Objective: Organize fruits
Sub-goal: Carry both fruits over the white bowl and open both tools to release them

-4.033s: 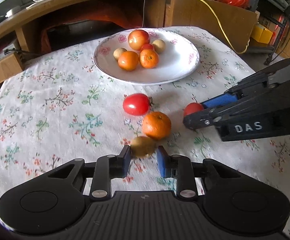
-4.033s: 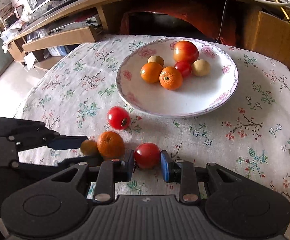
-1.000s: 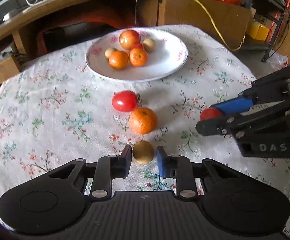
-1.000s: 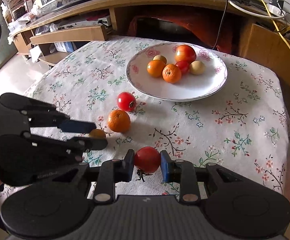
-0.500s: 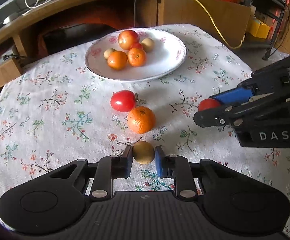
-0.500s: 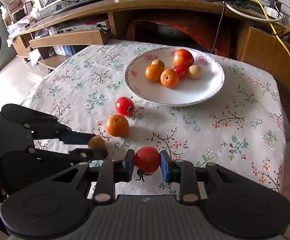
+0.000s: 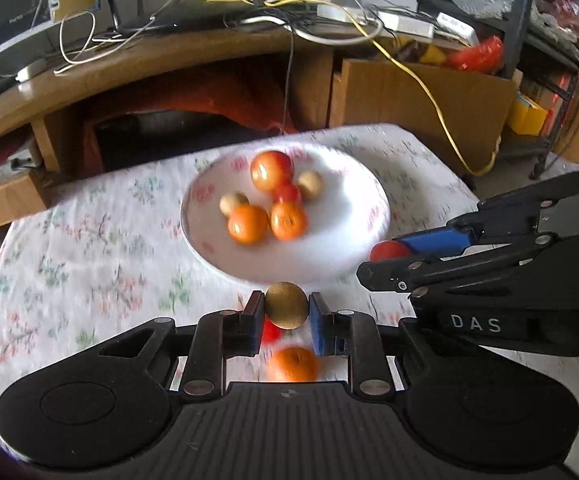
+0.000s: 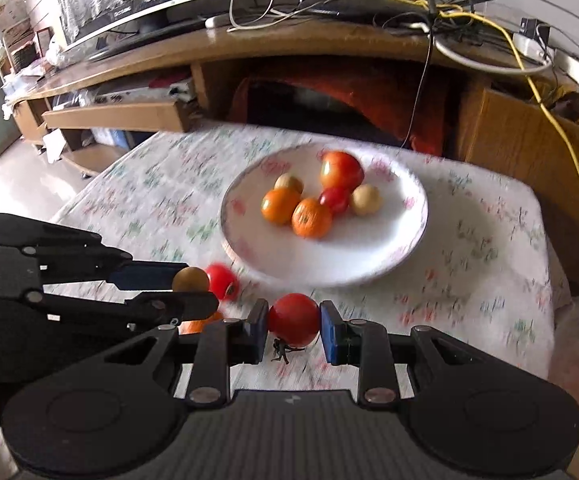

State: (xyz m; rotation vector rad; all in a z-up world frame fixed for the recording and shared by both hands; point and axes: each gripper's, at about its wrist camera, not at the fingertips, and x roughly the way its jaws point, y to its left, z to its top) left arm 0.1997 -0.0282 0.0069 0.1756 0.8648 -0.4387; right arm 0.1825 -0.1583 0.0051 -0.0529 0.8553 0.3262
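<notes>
The plate (image 7: 377, 216) and the flowery cloth (image 7: 89, 248) on the counter look smeary. The left tongs (image 7: 286, 312) hide most of a red fruit (image 7: 270, 334) and part of an orange (image 7: 293, 365).

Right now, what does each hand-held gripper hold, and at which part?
The left hand-held gripper clamps a small brown fruit by its two sides. The right hand-held gripper clamps a red tomato likewise.

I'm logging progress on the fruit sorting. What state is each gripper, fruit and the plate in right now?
left gripper: shut on brown fruit
right gripper: shut on red tomato
plate: holds six fruits
loose tomato: on the tablecloth
loose orange: on the tablecloth
</notes>
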